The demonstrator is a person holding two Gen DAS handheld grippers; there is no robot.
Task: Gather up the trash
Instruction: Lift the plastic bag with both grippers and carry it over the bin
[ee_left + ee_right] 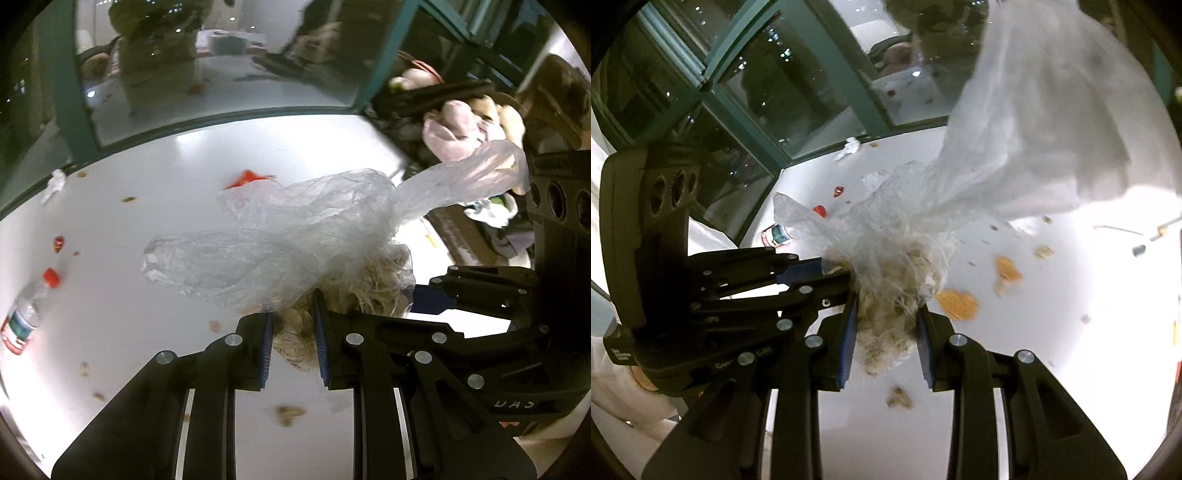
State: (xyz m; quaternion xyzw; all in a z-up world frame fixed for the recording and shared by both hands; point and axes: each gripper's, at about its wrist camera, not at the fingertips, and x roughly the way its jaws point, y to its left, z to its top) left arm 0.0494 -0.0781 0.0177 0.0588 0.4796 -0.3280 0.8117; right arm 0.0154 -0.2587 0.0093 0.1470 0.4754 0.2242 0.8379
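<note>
Black fingers with blue pads fill the bottom of both views, and between each pair sits the same thing: a thin clear plastic bag (266, 240) with a pale, stringy wad of trash (295, 332) bunched in its bottom. In the left wrist view, the left gripper (293, 345) stands narrow, its pads pressed on that wad from either side, while the loose film of the bag billows up and away from the fingertips. The right gripper (436, 295) comes in from the right edge and meets the bag at its lower right side.

Seen from the right wrist camera, the right gripper (886, 339) is closed on the bag's filled bottom (894, 317) — a little wider than the left one, pads (847, 339) against the wad on both sides. The left gripper (827, 271) reaches in from the left and touches the bag just above those pads. A blurred flap of the bag (1052, 110) rises toward the upper right.

Below lies a white table (166, 166), strewn with crumbs (956, 304), a crumpled tissue (53, 184), a red wrapper (247, 179) and a small water bottle (26, 314) with a red cap — all well apart from the bag. Dark windows in green frames (62, 92) stand behind the table.
</note>
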